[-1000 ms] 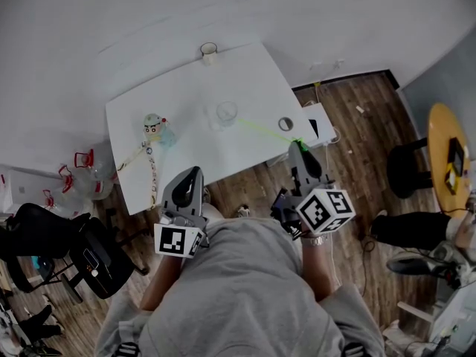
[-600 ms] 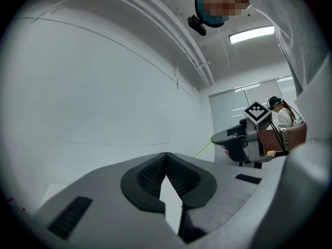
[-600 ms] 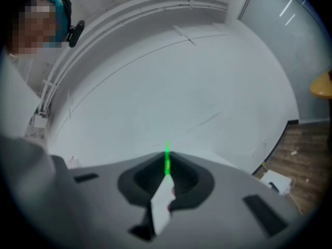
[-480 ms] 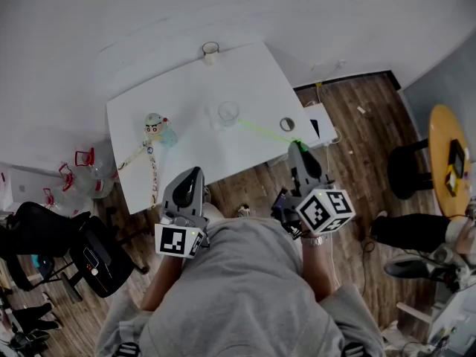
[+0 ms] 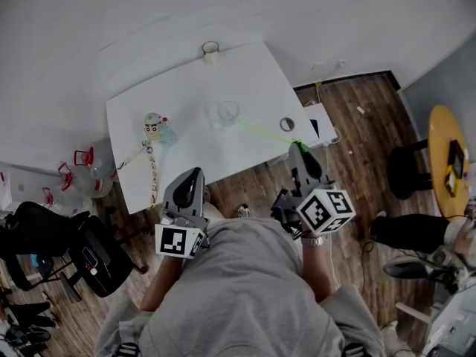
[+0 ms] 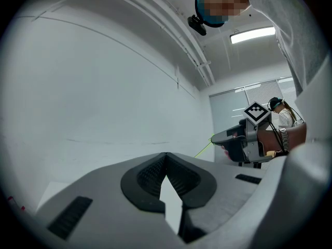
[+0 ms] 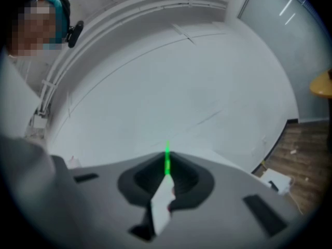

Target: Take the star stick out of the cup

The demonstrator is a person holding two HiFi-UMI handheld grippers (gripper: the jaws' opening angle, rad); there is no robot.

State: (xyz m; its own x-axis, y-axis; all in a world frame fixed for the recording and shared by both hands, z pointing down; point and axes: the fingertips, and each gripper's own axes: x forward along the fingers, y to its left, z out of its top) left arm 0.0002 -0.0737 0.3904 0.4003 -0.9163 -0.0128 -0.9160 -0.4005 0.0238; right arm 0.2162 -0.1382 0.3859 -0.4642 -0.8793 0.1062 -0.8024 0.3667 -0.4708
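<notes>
White table (image 5: 186, 117) — right tool (image 5: 297, 146) grips star stick (image 5: 264, 131).

1. Centre of the frame: the cup (image 5: 227, 112) stands alone on the counter (image 5: 193, 155), with bare surface to its lower left.
2. Right of centre: the star stick (image 5: 260, 131) slants from near the cup to the counter's right corner, crossing that approach beside a small ring (image 5: 286, 124).
3. Left: a toy figure (image 5: 155, 127) blocks that side.
4. Top edge: a tape roll (image 5: 210, 50) stands well apart.

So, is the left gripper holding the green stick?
No, the left gripper is shut and empty; the right gripper pinches the green stick.
</notes>
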